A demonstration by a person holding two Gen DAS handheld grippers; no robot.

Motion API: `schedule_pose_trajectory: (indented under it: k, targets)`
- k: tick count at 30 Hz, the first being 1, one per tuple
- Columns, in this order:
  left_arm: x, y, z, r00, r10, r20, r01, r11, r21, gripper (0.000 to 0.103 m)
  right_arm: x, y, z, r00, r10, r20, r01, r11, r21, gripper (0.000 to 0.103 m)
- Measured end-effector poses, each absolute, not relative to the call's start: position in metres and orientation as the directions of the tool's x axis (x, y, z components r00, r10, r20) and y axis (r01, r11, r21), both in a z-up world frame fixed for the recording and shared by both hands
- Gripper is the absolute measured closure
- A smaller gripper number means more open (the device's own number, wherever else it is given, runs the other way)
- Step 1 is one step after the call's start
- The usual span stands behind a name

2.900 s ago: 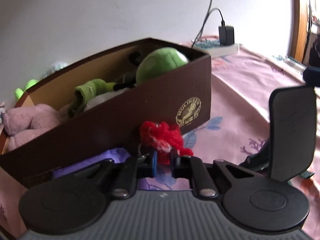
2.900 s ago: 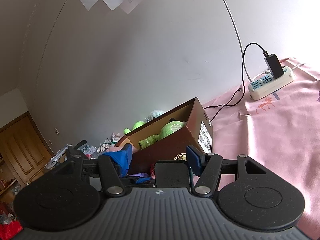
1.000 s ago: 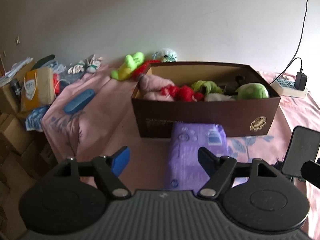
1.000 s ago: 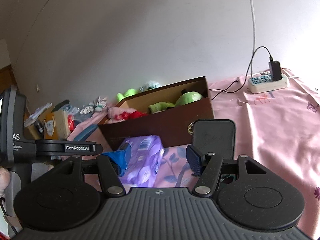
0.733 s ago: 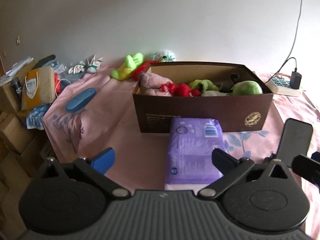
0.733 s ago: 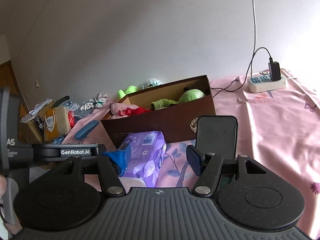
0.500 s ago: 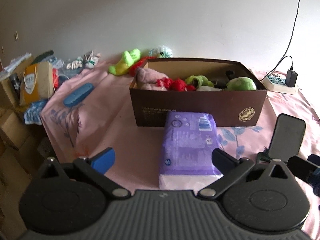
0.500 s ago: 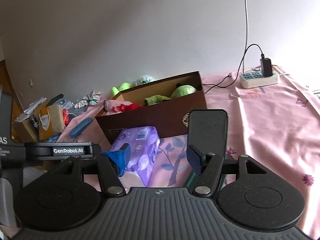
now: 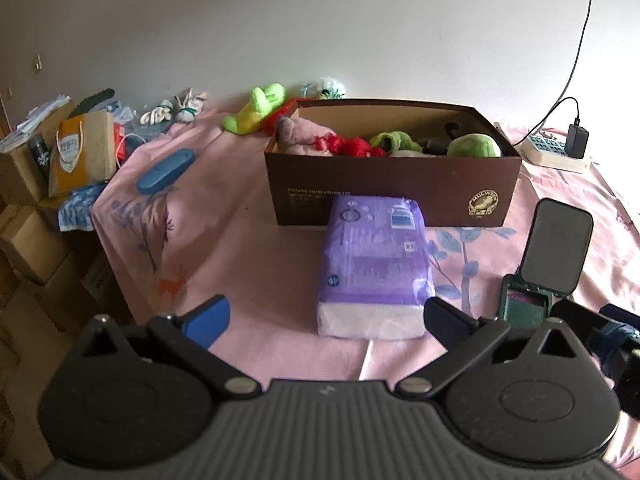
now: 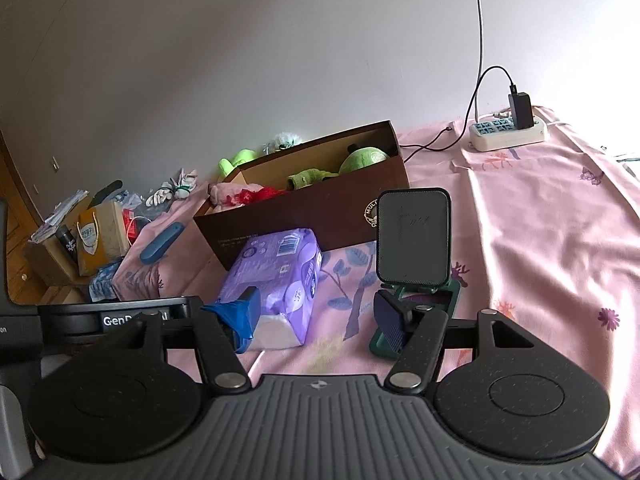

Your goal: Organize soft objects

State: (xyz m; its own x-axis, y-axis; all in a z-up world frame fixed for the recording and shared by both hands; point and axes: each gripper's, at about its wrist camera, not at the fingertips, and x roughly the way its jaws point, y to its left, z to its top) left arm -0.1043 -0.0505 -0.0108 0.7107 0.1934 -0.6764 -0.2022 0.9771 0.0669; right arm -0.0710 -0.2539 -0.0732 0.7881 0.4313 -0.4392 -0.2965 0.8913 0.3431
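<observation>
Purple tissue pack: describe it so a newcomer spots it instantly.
Find the brown cardboard box of plush toys on the pink bedsheet. The purple tissue pack lies flat against its near wall. It is the only purple plastic-wrapped block there, white tissue showing at its near end.

A purple plastic tissue pack (image 9: 374,258) lies against the front wall of the brown cardboard box (image 9: 394,192), blocking it; a propped black phone stand (image 10: 414,238) narrows the right side, pink bedspread (image 10: 540,240) beyond lies open.
</observation>
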Motion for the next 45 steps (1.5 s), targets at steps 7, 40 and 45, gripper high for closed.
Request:
schedule_pose_trajectory:
  k: [7,40,45]
  targets:
    - [-0.111,-0.053,-0.006,0.707,0.197,-0.68,-0.208,0.976,0.066,0.0,-0.073,-0.254,-0.072,0.821,0.356,-0.447,-0.242,0.925,0.292,0.055]
    - [-0.09,-0.03,0.015,0.616,-0.05,-0.786,-0.117,0.981,-0.154,0.0,-0.054,-0.269,-0.047,0.825,0.19,-0.533,-0.087,0.973,0.212,0.054]
    - [-0.082,-0.038,0.01,0.601,-0.053,-0.798,-0.096,0.986,-0.138,0.0,-0.049,-0.276,-0.046,0.796,0.193,-0.574,-0.099,0.976,0.192,0.054]
